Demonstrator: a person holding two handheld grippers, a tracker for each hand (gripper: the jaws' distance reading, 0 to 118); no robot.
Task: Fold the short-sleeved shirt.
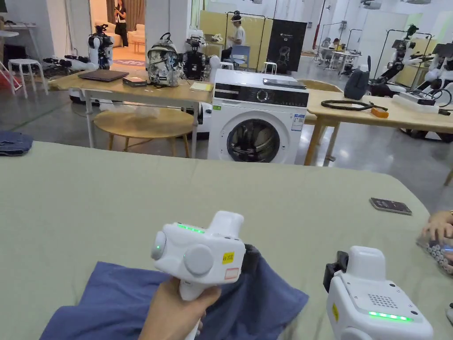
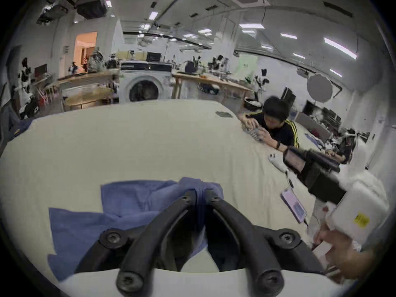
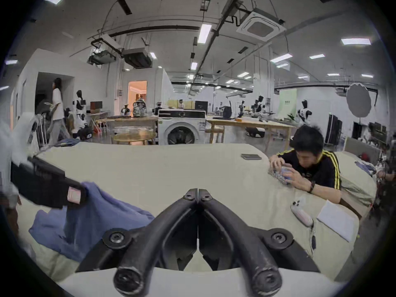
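Left gripper (image 2: 200, 192) pinches a bunched fold of the blue shirt (image 2: 128, 216), crumpled at lower left of the pale green table (image 1: 265, 199); right gripper (image 3: 198, 192) is closed, empty.

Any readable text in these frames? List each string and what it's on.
Nothing legible.
Yellow sticker on left gripper: too small.
Yellow tag on right gripper: blurred.
Label on washing machine: too small.
Black banner: too small.
Blue shirt: no print shows.
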